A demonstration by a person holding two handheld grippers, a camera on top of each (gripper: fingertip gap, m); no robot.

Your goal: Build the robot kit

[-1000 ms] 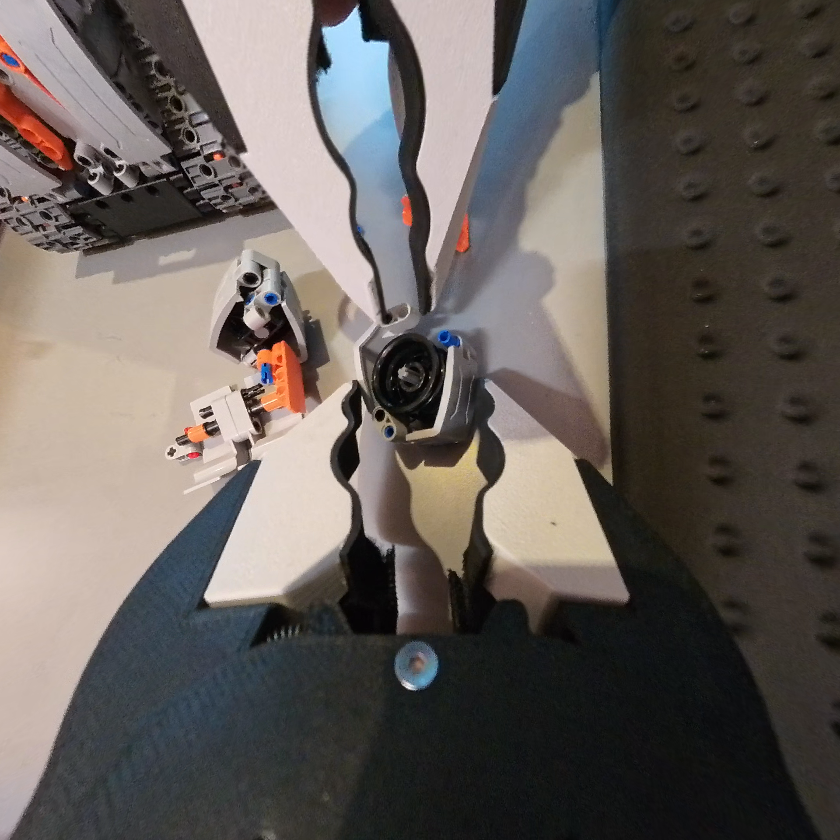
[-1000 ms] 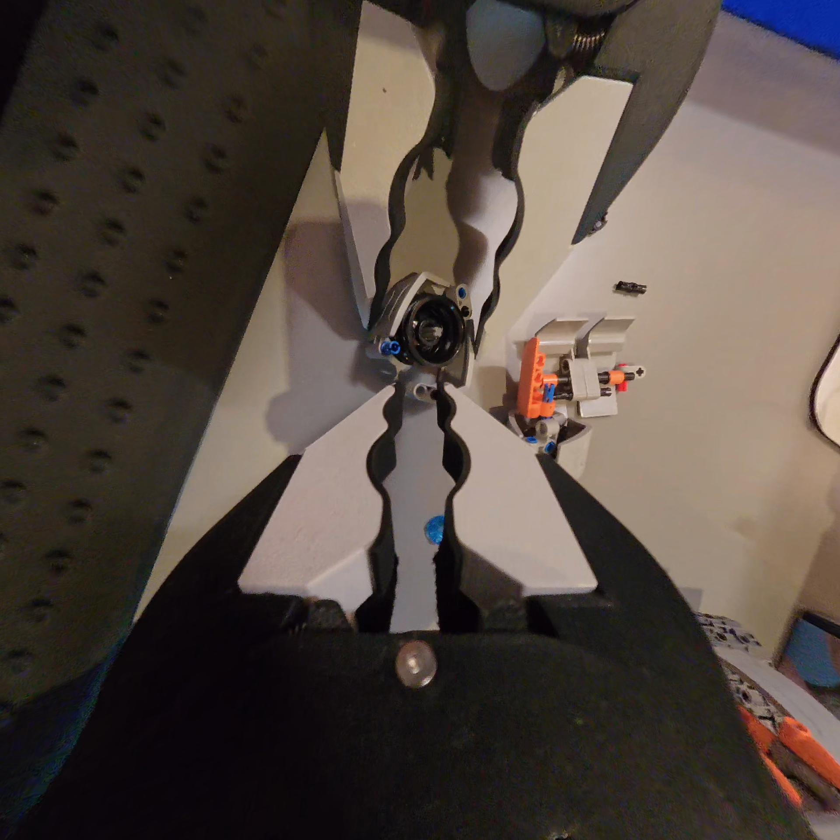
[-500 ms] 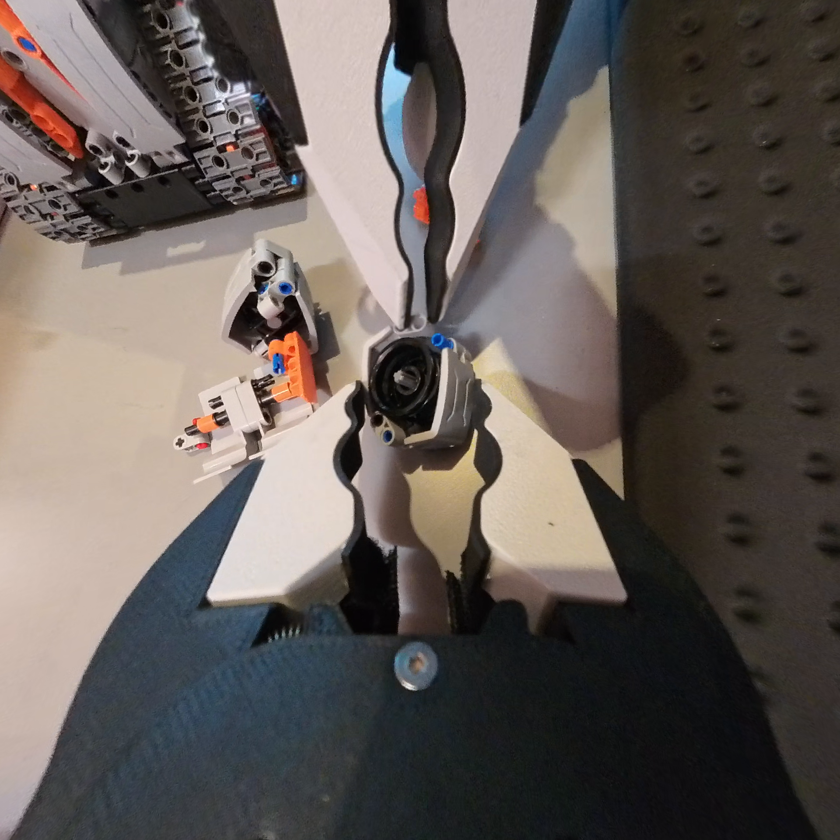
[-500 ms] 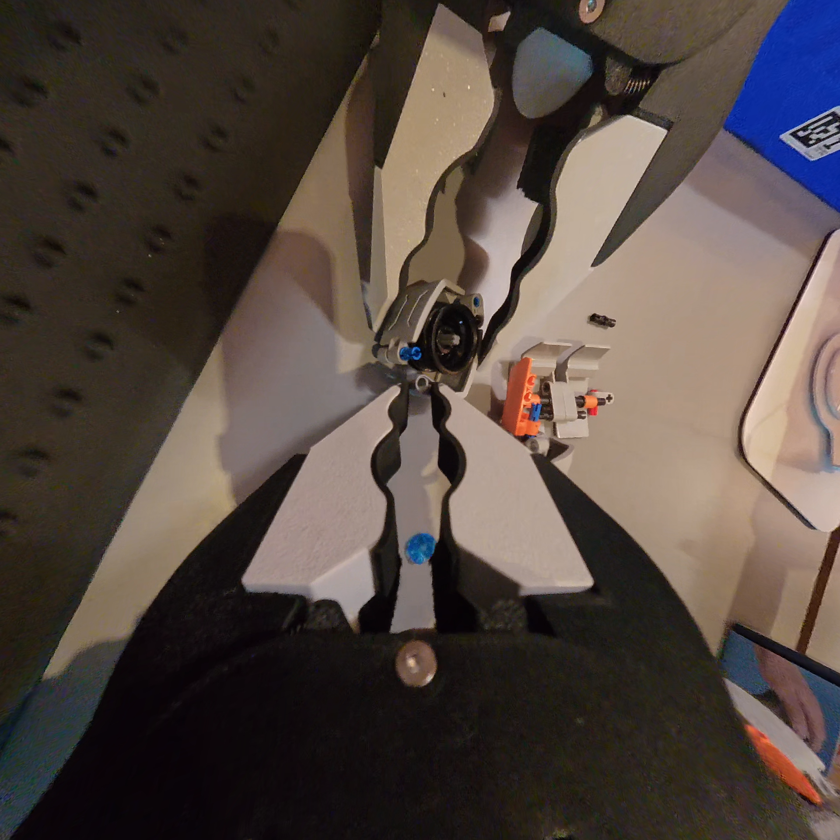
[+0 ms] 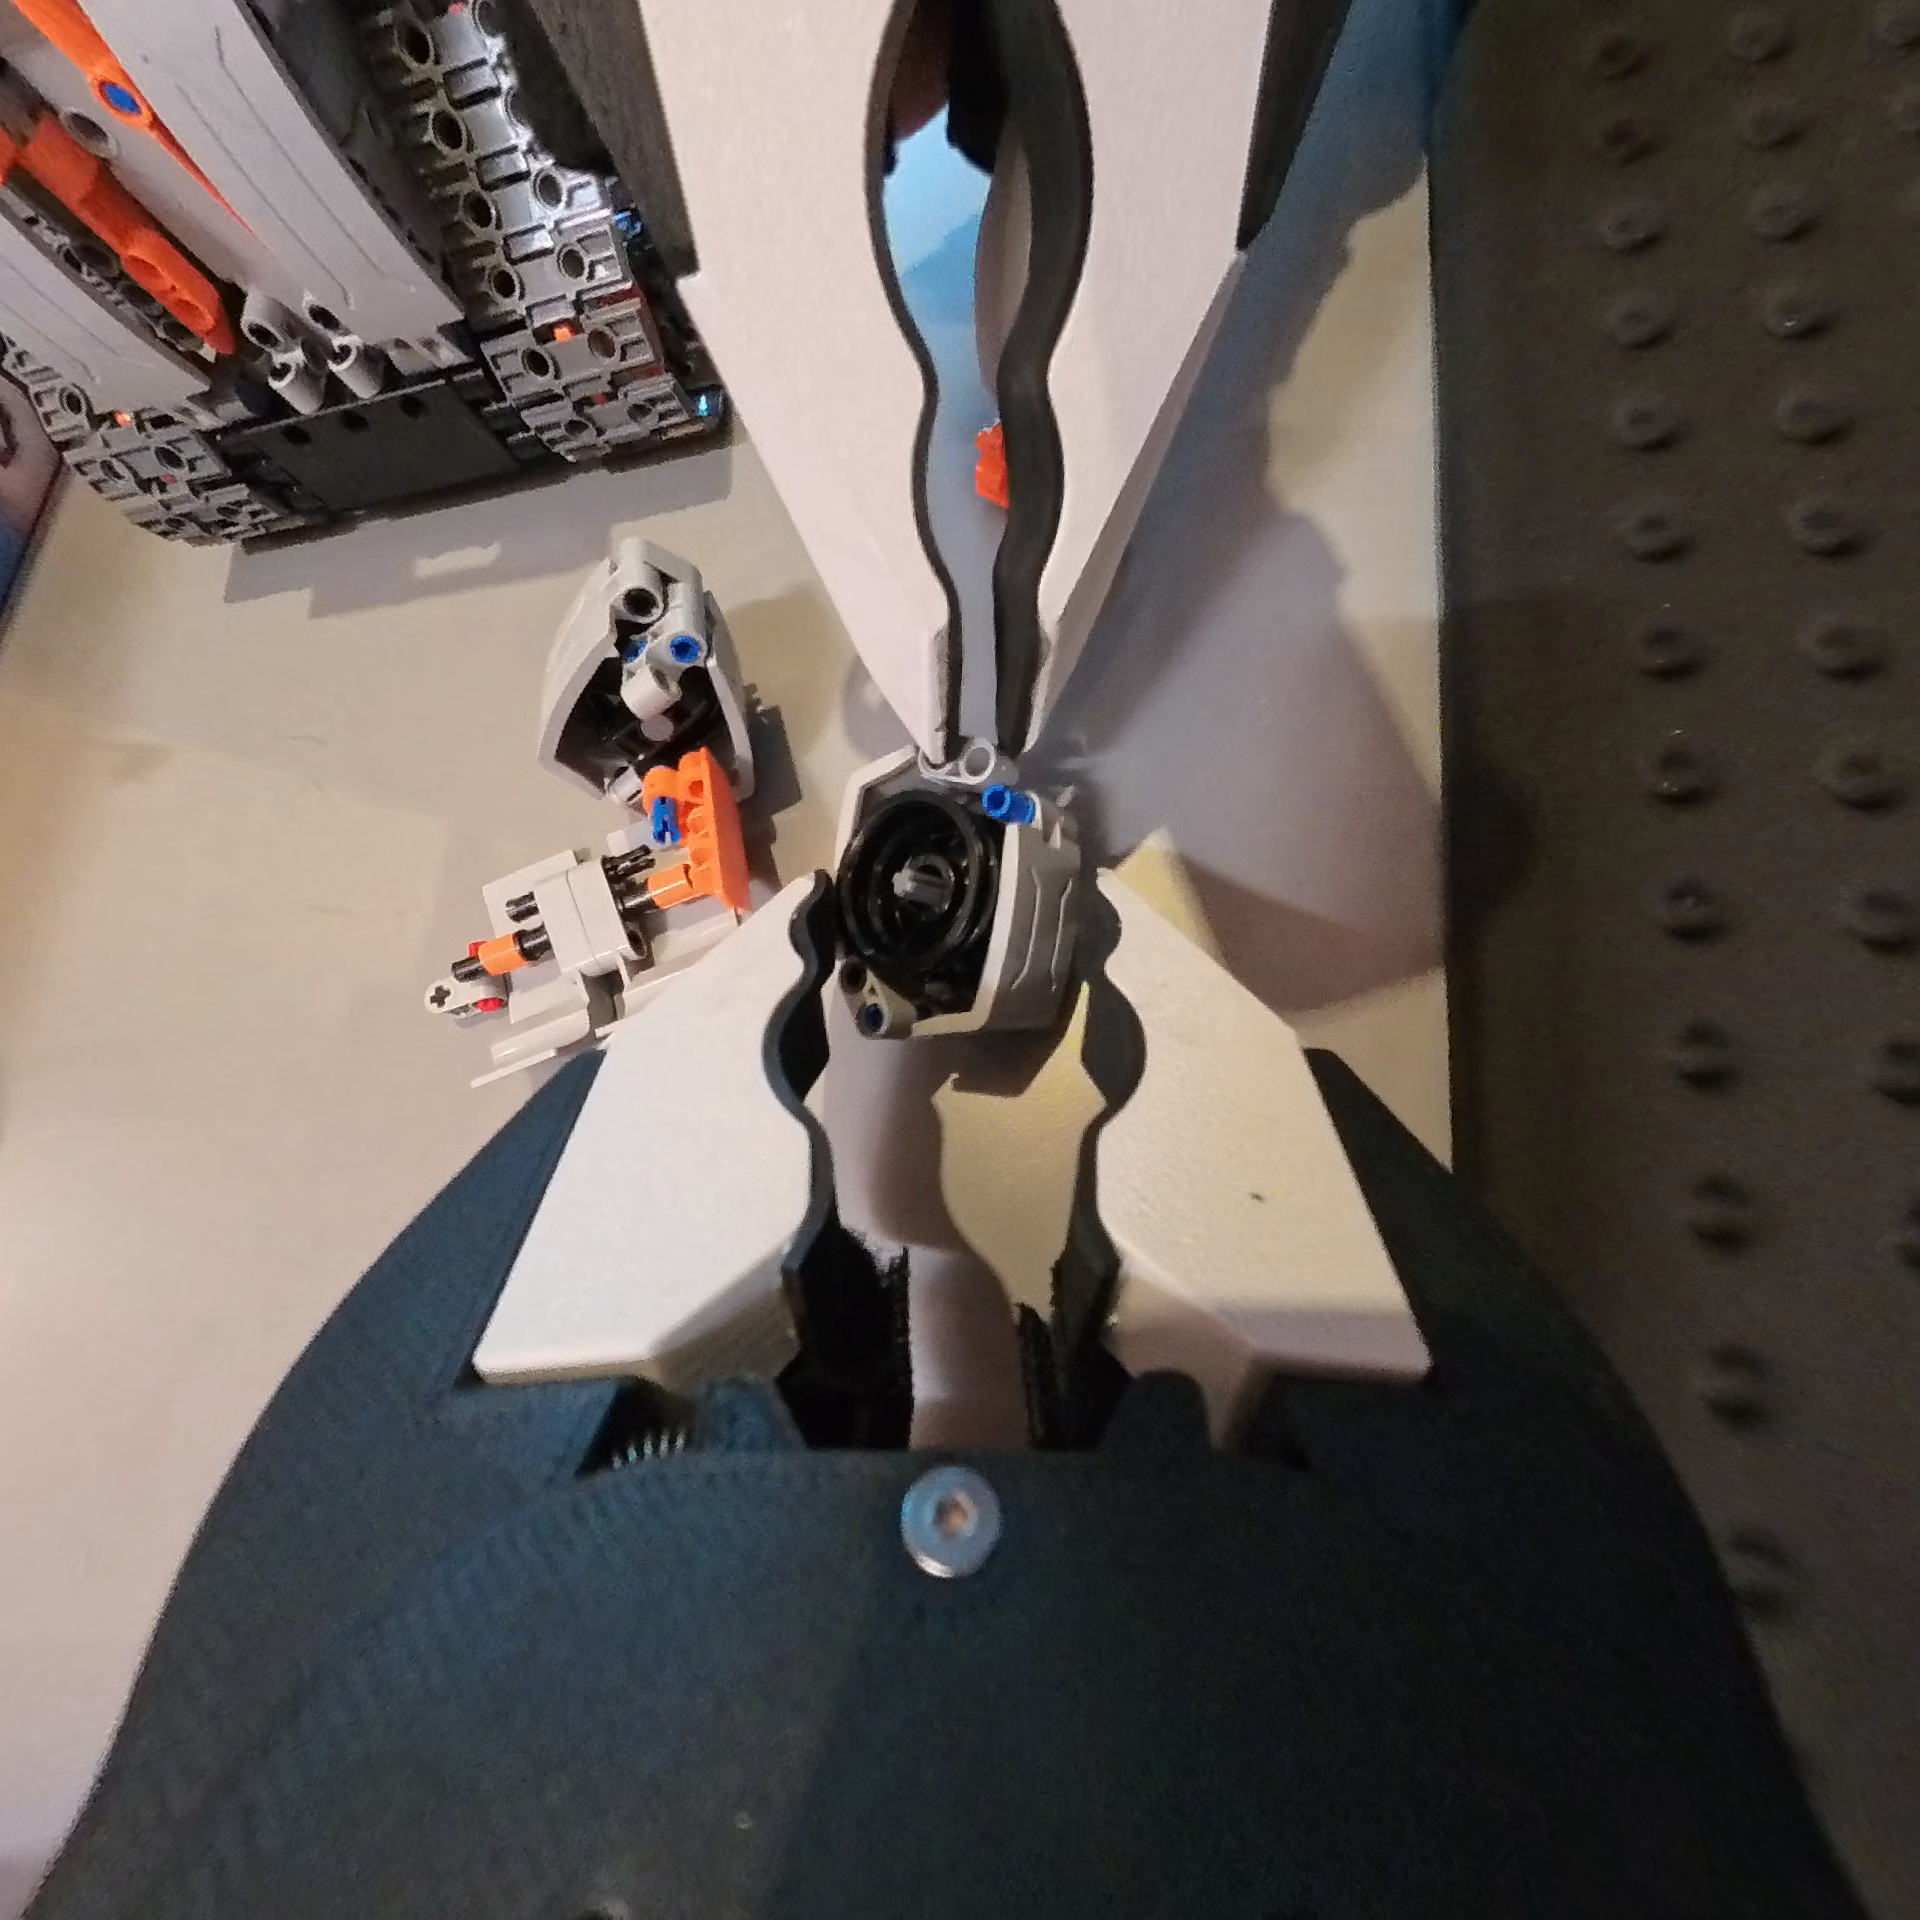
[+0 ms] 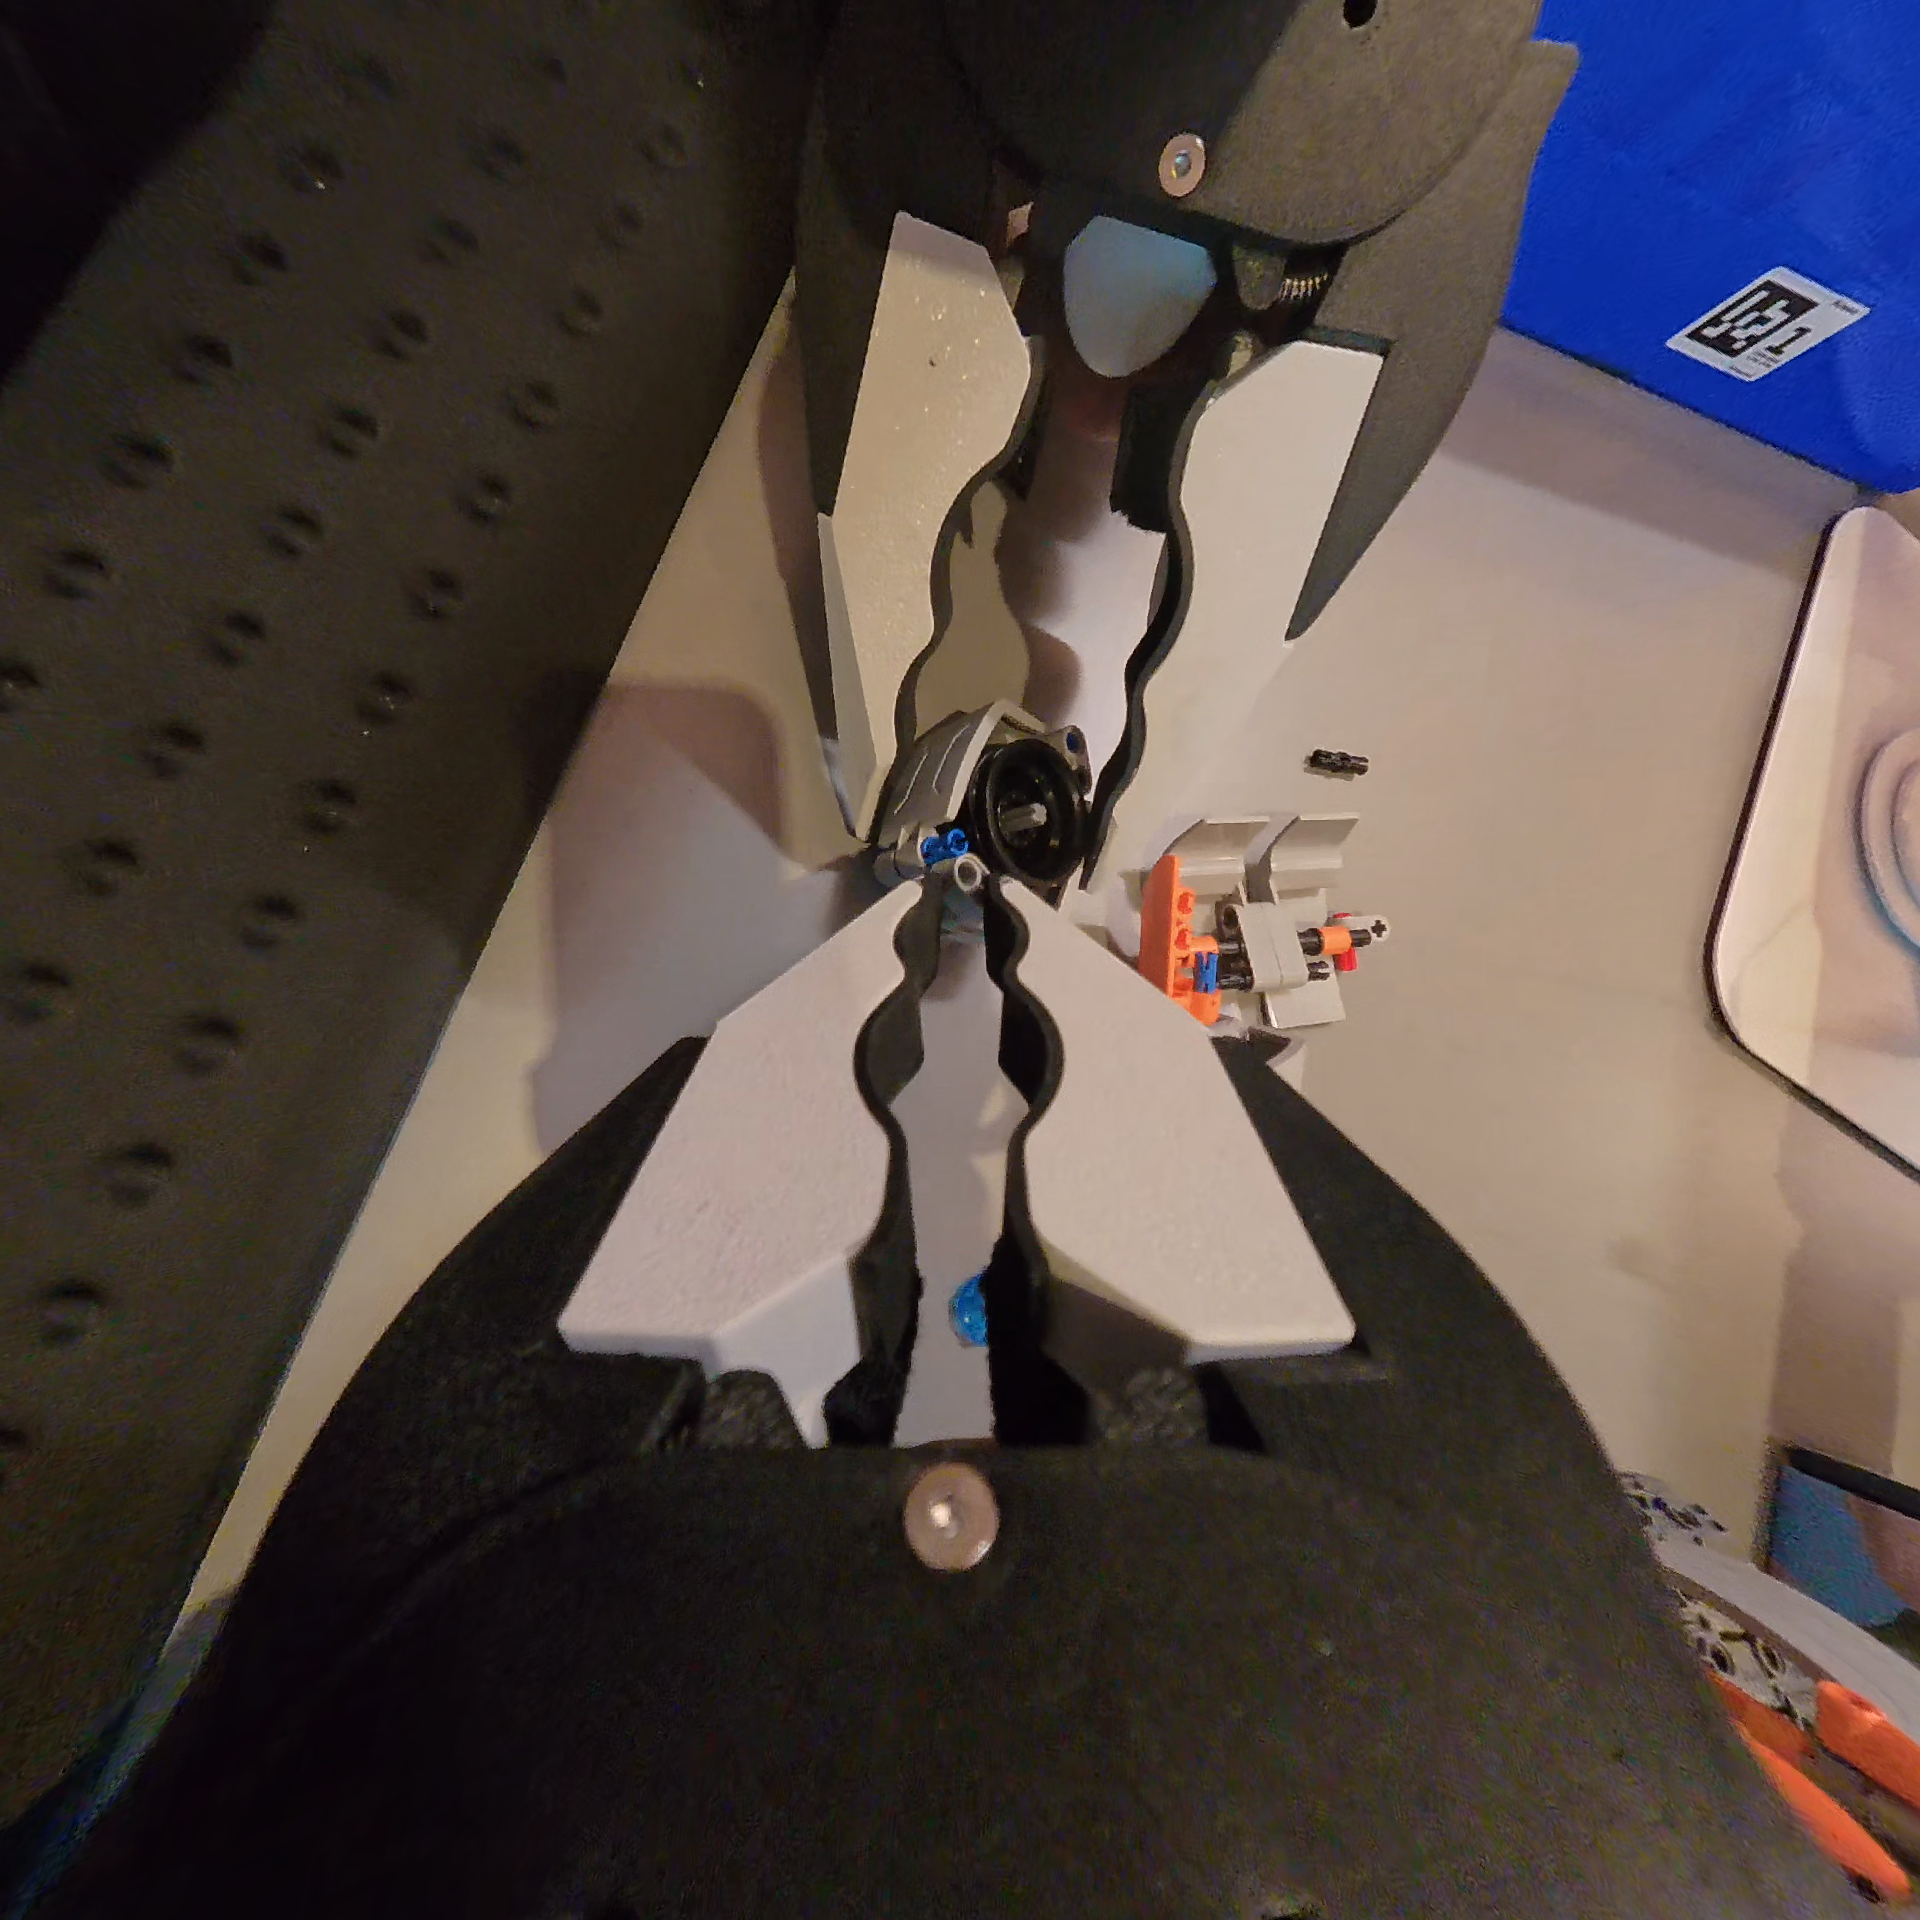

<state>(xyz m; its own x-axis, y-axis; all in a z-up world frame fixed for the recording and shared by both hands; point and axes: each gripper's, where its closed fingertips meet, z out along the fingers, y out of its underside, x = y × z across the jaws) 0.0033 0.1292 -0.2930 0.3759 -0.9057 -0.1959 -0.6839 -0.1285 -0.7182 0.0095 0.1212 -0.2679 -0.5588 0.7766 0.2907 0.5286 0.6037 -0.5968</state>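
Note:
My left gripper (image 5: 956, 935) is shut on a grey-shelled assembly with a black round hub (image 5: 935, 904) and holds it above the beige table (image 5: 208, 1143). My right gripper (image 6: 961, 899) comes at it from the opposite side. It is shut on a small grey connector piece (image 6: 968, 873), which touches the assembly's edge next to a blue pin (image 6: 940, 847). In the left wrist view the right gripper (image 5: 977, 743) enters from the top with the connector (image 5: 974, 762) at its tips. In the right wrist view the left gripper (image 6: 987, 821) grips the assembly (image 6: 1023, 816).
A grey shell piece (image 5: 639, 675) and an orange-and-grey subassembly (image 5: 623, 904) lie on the table beside the grippers. A large grey, black and orange model (image 5: 312, 260) stands behind. A black dimpled mat (image 5: 1683, 831) borders the table. A white tray (image 6: 1849, 831), a black pin (image 6: 1340, 764) and a blue stud (image 6: 968, 1314) are nearby. Only a small space, under 4 cm, lies between the two pairs of fingers.
Both grippers kept their grip and stayed tip to tip. The assembly turned a little, and the right gripper tilted, bringing the tray and a blue surface into its view.

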